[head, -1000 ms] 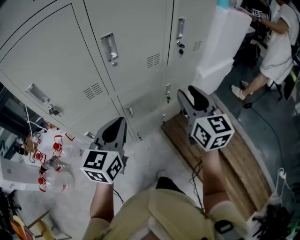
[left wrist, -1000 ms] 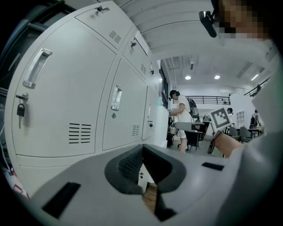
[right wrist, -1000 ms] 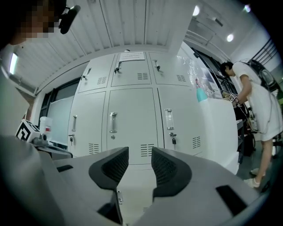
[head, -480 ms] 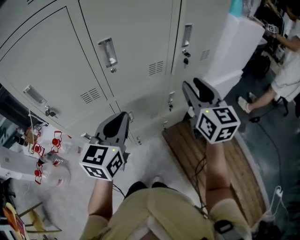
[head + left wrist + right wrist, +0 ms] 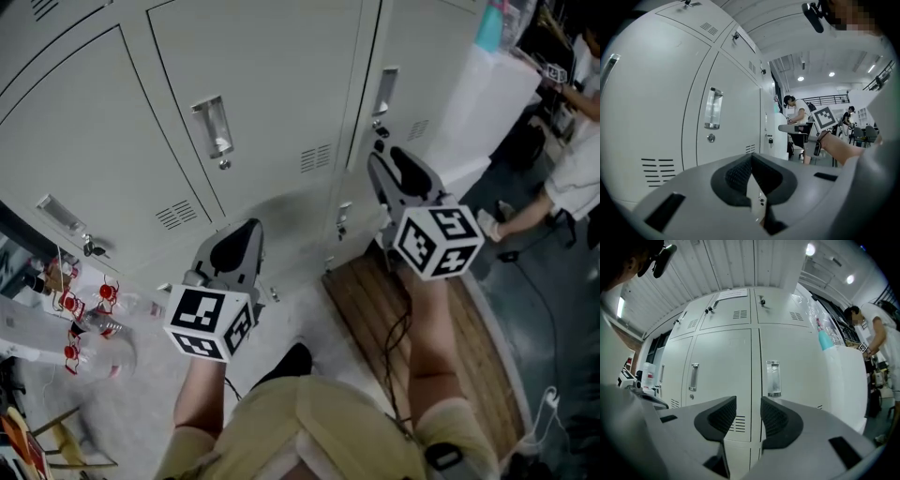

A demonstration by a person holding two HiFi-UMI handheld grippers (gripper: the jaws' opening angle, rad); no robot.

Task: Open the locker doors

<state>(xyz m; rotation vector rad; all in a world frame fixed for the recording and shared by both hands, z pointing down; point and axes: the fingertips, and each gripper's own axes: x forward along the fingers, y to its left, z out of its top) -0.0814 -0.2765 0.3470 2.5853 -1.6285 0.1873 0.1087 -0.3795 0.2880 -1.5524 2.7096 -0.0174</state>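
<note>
A bank of pale grey metal locker doors (image 5: 272, 75) stands shut in front of the person, filling the upper half of the head view. Each door carries a recessed chrome handle (image 5: 214, 128), a small round lock (image 5: 223, 164) below it and a set of louvred vent slots (image 5: 315, 157). A second tier of doors below is also closed.

The left hand-held gripper (image 5: 239, 246) is held low on a bare forearm and points at the lower part of the middle door. Its own view shows the dark ribbed pads (image 5: 738, 173) pressed together at their tips with nothing pinched, and the lockers (image 5: 736, 126) lying beyond them.

The right hand-held gripper (image 5: 401, 171) is raised higher, towards the seam between the middle and right-hand doors, just below the right door's handle (image 5: 385, 91). Its jaws stand a little apart and empty in the right gripper view. The vertical seam between two doors (image 5: 722, 357) shows through the gap, with one handle (image 5: 773, 378) just above the right jaw and another (image 5: 694, 376) off to the left. Neither hand-held gripper touches a door.

Clear plastic bottles with red labels (image 5: 94, 323) sit at the left. A wooden board (image 5: 478, 319) lies on the floor to the right, under the right forearm.
</note>
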